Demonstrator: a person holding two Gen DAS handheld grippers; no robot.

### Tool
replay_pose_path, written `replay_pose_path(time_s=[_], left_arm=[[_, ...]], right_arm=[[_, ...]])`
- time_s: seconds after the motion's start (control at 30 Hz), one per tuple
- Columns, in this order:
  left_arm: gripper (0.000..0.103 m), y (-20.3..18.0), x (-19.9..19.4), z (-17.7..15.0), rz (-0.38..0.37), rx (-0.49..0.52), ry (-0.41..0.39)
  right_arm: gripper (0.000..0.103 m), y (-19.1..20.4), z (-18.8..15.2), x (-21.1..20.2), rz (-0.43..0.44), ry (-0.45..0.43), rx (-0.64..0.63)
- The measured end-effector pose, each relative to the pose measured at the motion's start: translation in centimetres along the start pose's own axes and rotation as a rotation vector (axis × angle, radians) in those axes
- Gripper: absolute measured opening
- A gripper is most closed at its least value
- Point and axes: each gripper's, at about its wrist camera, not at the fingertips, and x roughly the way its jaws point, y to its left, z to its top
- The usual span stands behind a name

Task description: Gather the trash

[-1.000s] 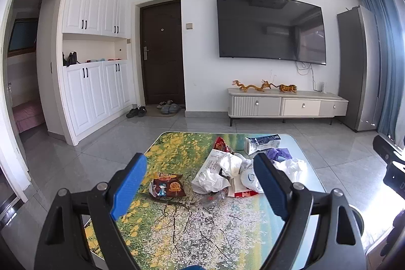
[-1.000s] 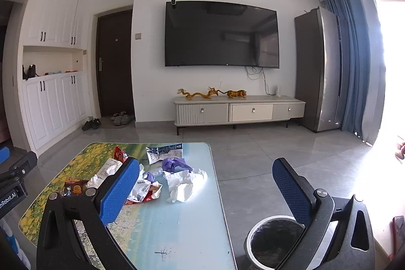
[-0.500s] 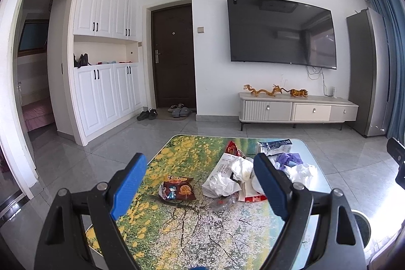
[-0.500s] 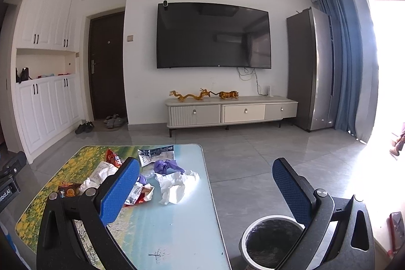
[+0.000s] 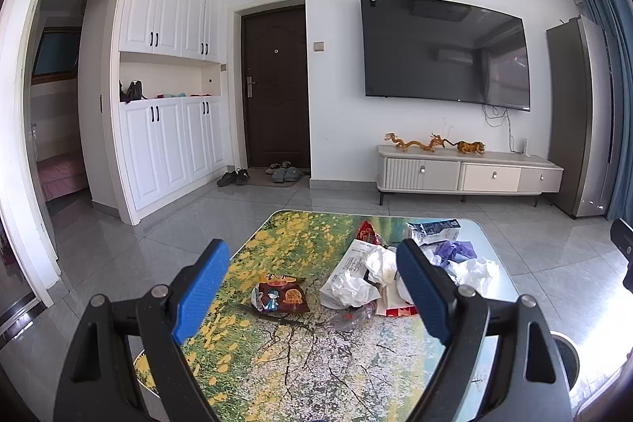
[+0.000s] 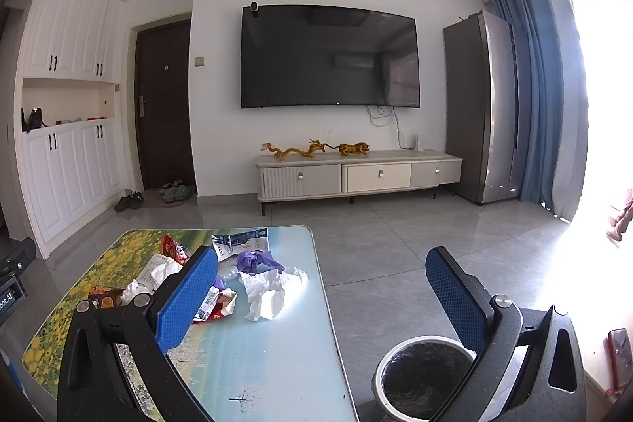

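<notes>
Now both claws hang above the near end of the tabletop (image 5: 285, 374), and each one is released, with its blue pads spread wide and nothing between them. The left claw (image 5: 312, 291) looks over the side of the tabletop that has the yellow flower print. Just ahead of it lies a dark snack wrapper (image 5: 281, 297) with an orange cartoon picture. To the right of this wrapper is the trash pile (image 5: 368, 279): crumpled white paper and flat printed packaging, a red wrapper (image 5: 366, 231) behind them, and a clear plastic piece (image 5: 350, 317) at the near edge of the pile.

The right claw (image 6: 320, 297) is over the pale blue side of the tabletop and partly over the floor beside it. In its view a crumpled white tissue (image 6: 271, 289) lies apart from the pile, toward the right edge of the tabletop. A purple glove (image 6: 255, 260) lies just behind the tissue, and a torn blue and white carton (image 6: 239, 243) is near the far edge. On the grey tile floor, to the right of the tabletop, stands a round trash bin (image 6: 419, 378) with a black liner, below the right pad of this claw.
</notes>
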Motion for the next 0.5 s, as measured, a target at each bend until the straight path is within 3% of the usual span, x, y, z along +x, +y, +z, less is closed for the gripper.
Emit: replay_pose_path(time_s=[0.5], left_arm=[[0.086,0.50,-0.12,0.18,-0.017,-0.007,0.006]], right_arm=[[0.103,-0.09,-0.08,0.24,-0.003,-0.012,0.013]])
